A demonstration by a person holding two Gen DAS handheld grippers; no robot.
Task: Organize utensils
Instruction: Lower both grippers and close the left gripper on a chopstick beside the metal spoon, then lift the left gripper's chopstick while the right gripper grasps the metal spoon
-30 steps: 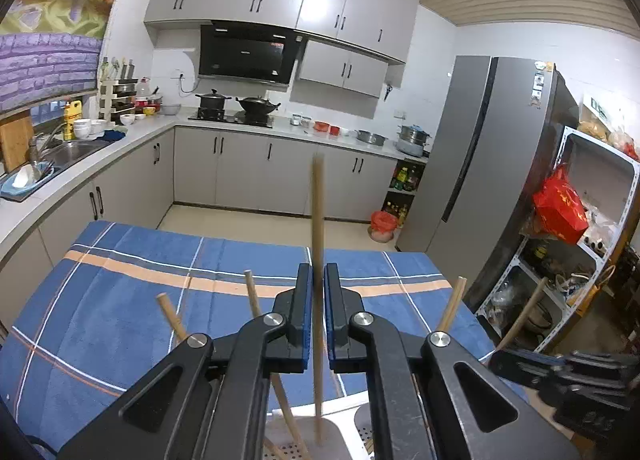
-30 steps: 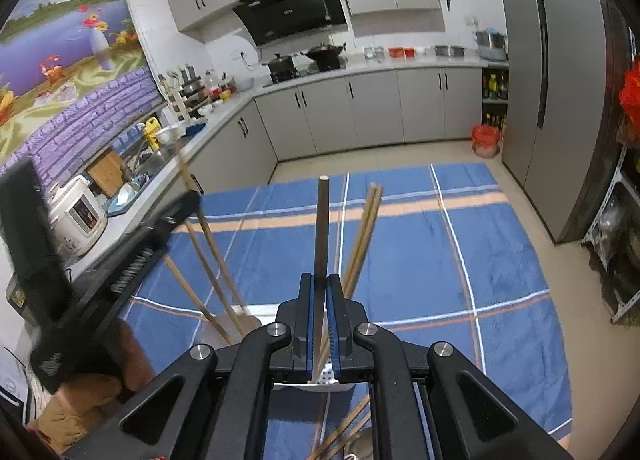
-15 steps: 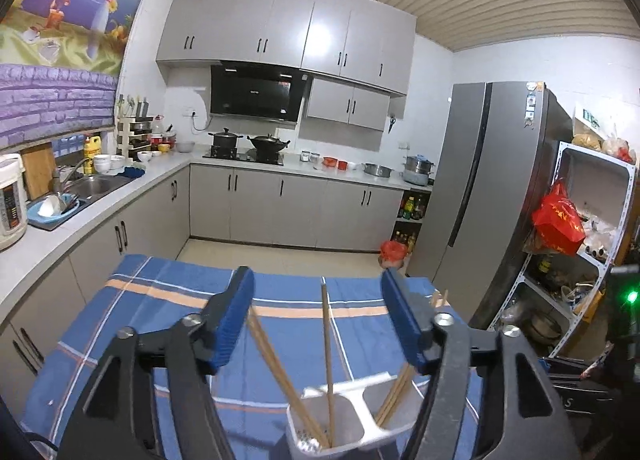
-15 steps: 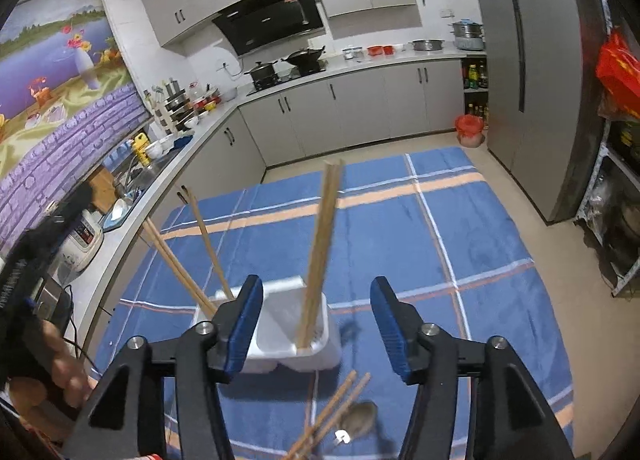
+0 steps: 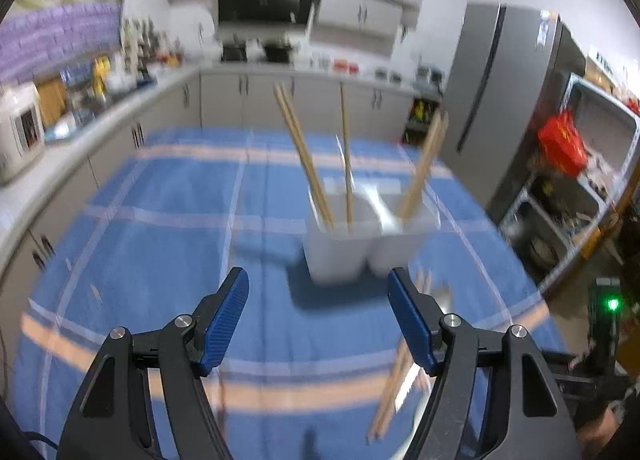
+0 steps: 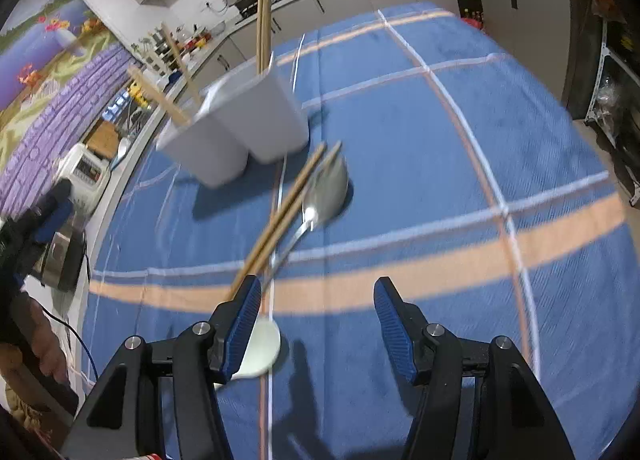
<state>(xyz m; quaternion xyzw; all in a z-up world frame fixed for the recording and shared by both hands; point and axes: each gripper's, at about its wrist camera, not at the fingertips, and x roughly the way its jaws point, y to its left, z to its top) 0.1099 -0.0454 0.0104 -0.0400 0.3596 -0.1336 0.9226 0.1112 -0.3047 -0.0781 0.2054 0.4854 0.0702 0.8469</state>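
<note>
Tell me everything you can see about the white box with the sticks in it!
The white holder looks like smooth plastic, with two joined cups. It stands upright on the blue checked cloth. Wooden chopsticks stick up out of both cups, leaning apart. Beside it on the cloth lie two more chopsticks and a metal spoon. Neither gripper touches it.

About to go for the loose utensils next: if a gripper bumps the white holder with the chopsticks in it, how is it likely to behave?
The white holder looks like thin plastic, so probably light and apt to slide on the blue cloth. The chopsticks stand far above its rim and lean outward, so a high bump may tip it. Both grippers are open and clear of it.
</note>
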